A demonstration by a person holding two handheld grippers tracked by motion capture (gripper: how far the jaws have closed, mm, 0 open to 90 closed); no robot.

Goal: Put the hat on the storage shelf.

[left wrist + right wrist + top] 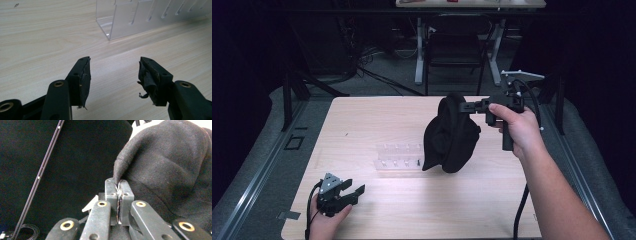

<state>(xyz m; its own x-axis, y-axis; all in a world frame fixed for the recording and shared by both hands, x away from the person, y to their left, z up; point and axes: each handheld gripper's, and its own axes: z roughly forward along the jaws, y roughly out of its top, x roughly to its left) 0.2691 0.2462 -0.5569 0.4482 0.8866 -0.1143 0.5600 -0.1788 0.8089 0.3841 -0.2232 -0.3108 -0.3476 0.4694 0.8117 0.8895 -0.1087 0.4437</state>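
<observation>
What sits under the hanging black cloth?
The black cloth, pinched by the right gripper, hangs over the clear rack's right end, hiding that end. Contact can't be judged.

No legible text, label, brand, number or sign appears on any surface in the three views.
</observation>
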